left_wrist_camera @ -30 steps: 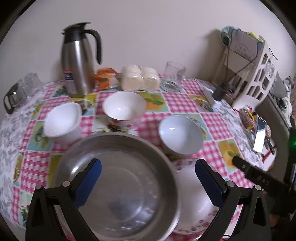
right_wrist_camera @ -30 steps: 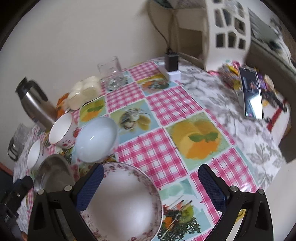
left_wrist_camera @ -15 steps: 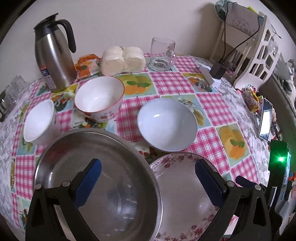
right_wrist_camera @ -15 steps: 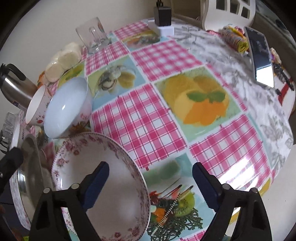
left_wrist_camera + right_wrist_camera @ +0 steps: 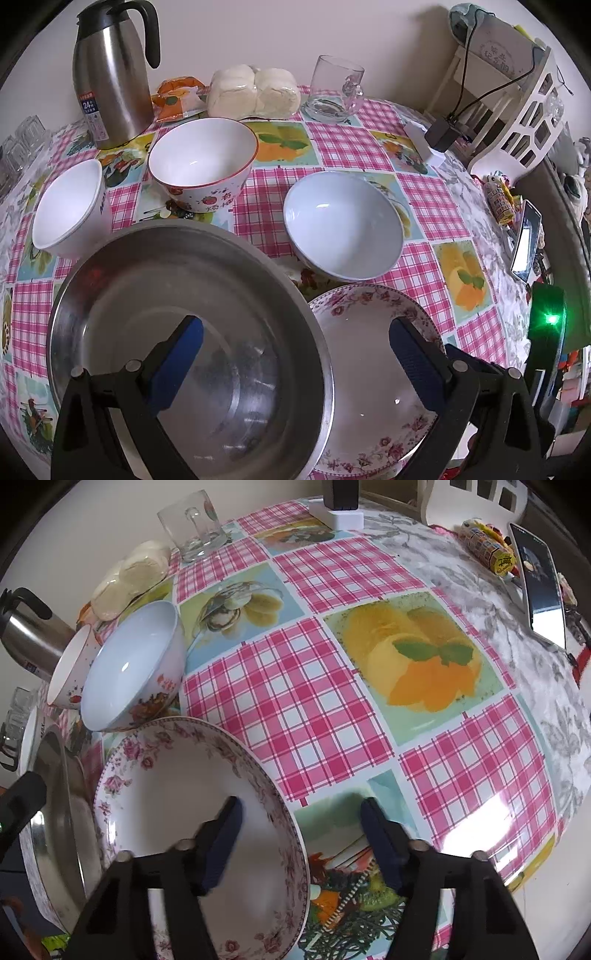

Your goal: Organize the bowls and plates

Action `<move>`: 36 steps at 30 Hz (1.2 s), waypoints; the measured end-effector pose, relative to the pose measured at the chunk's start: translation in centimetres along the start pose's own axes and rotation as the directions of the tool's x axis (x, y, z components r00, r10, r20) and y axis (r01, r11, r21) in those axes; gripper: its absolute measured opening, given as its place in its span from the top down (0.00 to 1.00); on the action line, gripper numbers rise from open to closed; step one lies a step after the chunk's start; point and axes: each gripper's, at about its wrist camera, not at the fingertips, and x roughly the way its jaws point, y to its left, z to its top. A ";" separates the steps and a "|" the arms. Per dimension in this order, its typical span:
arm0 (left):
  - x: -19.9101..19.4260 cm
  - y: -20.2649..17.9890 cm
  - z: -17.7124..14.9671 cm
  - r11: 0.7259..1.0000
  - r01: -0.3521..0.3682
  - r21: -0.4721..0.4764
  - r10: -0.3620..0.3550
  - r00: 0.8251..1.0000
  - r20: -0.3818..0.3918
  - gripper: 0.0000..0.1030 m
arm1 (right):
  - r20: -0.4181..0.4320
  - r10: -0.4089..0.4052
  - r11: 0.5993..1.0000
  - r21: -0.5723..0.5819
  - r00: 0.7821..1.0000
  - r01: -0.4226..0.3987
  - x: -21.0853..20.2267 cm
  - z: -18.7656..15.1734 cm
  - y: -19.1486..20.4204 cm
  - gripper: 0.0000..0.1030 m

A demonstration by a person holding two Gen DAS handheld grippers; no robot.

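Note:
In the left wrist view a large steel basin (image 5: pixel 147 295) sits at the near edge, with a floral plate (image 5: pixel 369 369) touching its right side. My left gripper (image 5: pixel 295 358) is open and straddles the basin's right rim, one finger over the basin and one over the plate. Behind them stand a pale blue bowl (image 5: pixel 343 225), a red-rimmed bowl (image 5: pixel 201 158) and a white bowl (image 5: pixel 66 206). In the right wrist view my right gripper (image 5: pixel 301 834) is closing astride the floral plate's (image 5: pixel 166 794) right rim. Its pads stand apart from the rim.
A steel thermos (image 5: pixel 110 74), a bag of buns (image 5: pixel 255 92) and a glass mug (image 5: pixel 336 88) line the far wall. A charger (image 5: pixel 439 136), a white rack (image 5: pixel 517 110) and a phone (image 5: pixel 524 240) lie to the right. Checked tablecloth (image 5: pixel 295 709) stretches right of the plate.
Both grippers have come down closer to the dishes. The right gripper's jaws have narrowed, from wide apart to either side of the floral plate's rim. The left jaws stay wide.

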 end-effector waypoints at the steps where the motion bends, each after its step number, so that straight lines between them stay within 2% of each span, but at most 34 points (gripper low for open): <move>1: -0.1 0.0 0.0 1.000 0.001 -0.001 -0.001 1.000 0.001 0.02 | -0.001 0.021 1.000 0.008 1.000 -0.021 -0.1 0.1 -0.1 0.59; 6: -0.5 -0.4 0.0 1.000 0.005 0.005 -0.005 1.000 0.015 0.03 | 0.012 0.060 0.998 0.006 0.998 -0.060 -0.7 0.1 -0.5 0.72; 11: -0.7 -0.9 -0.1 1.000 0.002 0.020 -0.002 1.000 0.014 0.10 | 0.048 0.047 0.998 0.049 0.998 -0.049 -1.6 0.3 -1.6 0.75; 20: -0.7 -3.5 -0.5 0.995 0.055 0.082 -0.055 0.998 -0.005 0.11 | 0.097 -0.076 0.985 0.163 0.992 0.059 -3.0 0.9 -5.5 0.76; 23: -0.1 -4.8 -0.6 0.992 0.081 0.100 -0.078 0.997 -0.027 0.11 | 0.102 -0.079 0.977 0.205 0.992 0.057 -3.0 1.1 -6.6 0.76; 27: 0.7 -6.7 -0.8 0.985 0.079 0.151 -0.073 0.996 -0.047 0.11 | 0.106 -0.057 0.970 0.242 0.993 0.030 -2.7 1.5 -7.8 0.76; 31: 2.2 -7.9 -1.1 0.982 0.086 0.166 -0.072 0.993 -0.091 0.12 | 0.111 -0.082 0.965 0.258 0.990 0.051 -2.9 1.8 -9.0 0.76; 32: 2.5 -8.3 -1.1 0.981 0.091 0.170 -0.074 0.992 -0.099 0.13 | 0.112 -0.081 0.964 0.263 0.990 0.049 -2.8 1.8 -9.1 0.76; 33: 2.8 -8.6 -1.2 0.980 0.095 0.175 -0.077 0.991 -0.106 0.21 | 0.114 -0.074 0.961 0.272 0.991 0.041 -2.9 1.9 -9.4 0.76; 34: 3.1 -9.0 -1.2 0.978 0.100 0.181 -0.079 0.990 -0.116 0.24 | 0.116 -0.065 0.958 0.284 0.991 0.029 -2.8 1.9 -9.8 0.76; 36: 3.8 -9.6 -1.4 0.976 0.105 0.190 -0.080 0.988 -0.135 0.26 | 0.119 -0.057 0.955 0.296 0.991 0.020 -2.8 1.9 -10.1 0.76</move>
